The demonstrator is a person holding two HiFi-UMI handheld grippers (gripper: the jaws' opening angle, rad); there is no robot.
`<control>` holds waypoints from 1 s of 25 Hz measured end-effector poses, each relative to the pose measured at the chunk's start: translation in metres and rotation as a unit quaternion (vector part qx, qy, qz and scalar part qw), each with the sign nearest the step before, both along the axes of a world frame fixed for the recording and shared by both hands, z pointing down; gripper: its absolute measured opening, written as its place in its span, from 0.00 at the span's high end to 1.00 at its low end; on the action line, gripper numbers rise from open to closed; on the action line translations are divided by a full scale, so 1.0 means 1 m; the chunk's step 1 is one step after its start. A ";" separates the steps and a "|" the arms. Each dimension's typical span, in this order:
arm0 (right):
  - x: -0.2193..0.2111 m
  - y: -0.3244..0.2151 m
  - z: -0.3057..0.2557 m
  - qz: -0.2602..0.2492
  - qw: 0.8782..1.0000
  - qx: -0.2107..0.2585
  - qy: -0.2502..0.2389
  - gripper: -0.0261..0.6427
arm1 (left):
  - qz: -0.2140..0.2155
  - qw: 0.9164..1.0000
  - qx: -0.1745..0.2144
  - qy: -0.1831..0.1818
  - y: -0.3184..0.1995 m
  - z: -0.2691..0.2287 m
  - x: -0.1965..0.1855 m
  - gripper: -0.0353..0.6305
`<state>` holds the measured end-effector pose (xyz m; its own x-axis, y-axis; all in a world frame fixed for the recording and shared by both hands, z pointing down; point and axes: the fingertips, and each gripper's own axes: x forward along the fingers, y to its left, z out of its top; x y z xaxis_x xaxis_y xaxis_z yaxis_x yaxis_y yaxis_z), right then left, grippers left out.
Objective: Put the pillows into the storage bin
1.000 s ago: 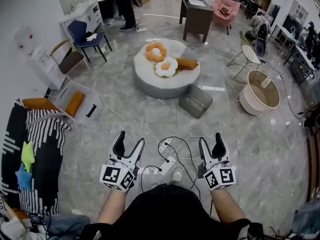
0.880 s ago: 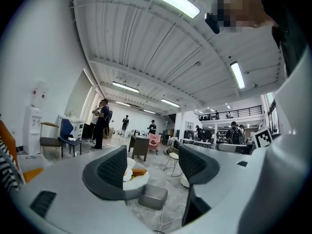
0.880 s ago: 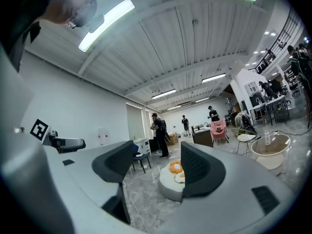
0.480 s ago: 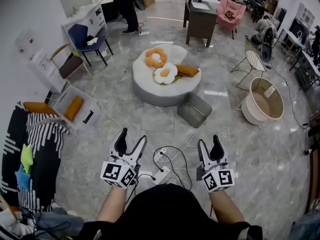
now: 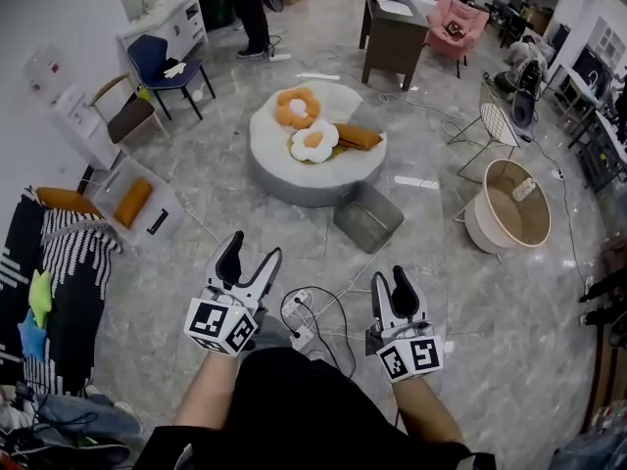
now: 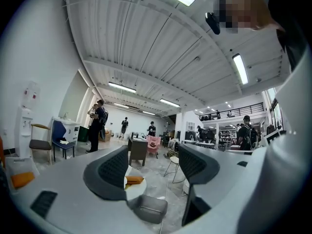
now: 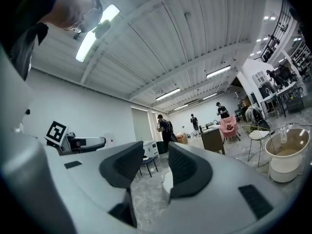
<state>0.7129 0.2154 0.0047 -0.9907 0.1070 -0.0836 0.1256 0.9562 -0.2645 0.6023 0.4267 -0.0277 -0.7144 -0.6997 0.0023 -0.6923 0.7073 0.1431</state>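
Three pillows lie on a round grey pouf (image 5: 284,176): an orange flower pillow (image 5: 291,107), a white flower pillow (image 5: 313,141) and a brown rectangular pillow (image 5: 358,136). A grey storage bin (image 5: 367,216) stands on the floor just in front of the pouf; in the left gripper view the storage bin (image 6: 148,209) shows low between the jaws. My left gripper (image 5: 252,248) is open and empty, well short of the bin. My right gripper (image 5: 391,280) is also empty; its jaws have just been closing and still stand apart. Both point level towards the pouf.
Cables and a power strip (image 5: 304,329) lie on the floor between the grippers. A white crate with an orange pillow (image 5: 132,202) and a striped sofa (image 5: 69,262) are at the left. A round basket (image 5: 509,209) and wire chair (image 5: 485,106) stand at the right. A person (image 5: 250,8) stands beyond the pouf.
Both grippers have moved forward over the floor, and the bin and pouf now sit closer. The right gripper's jaws stand narrower than before. Nothing has been picked up.
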 end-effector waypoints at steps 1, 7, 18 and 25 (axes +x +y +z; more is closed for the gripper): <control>-0.002 -0.003 0.002 -0.002 1.000 -0.004 0.002 0.70 | 0.001 1.000 -0.002 0.001 -0.003 0.000 -0.002 0.45; -0.021 -0.015 0.009 0.003 1.000 -0.016 0.005 0.72 | 0.018 1.000 -0.011 -0.002 -0.019 0.003 -0.025 0.45; -0.126 0.023 0.009 0.013 1.000 -0.009 0.007 0.74 | 0.064 0.998 0.009 0.000 -0.012 0.011 -0.119 0.45; -0.218 0.079 -0.003 -0.031 0.999 -0.005 0.007 0.82 | 0.069 0.997 0.017 -0.004 0.029 0.005 -0.205 0.46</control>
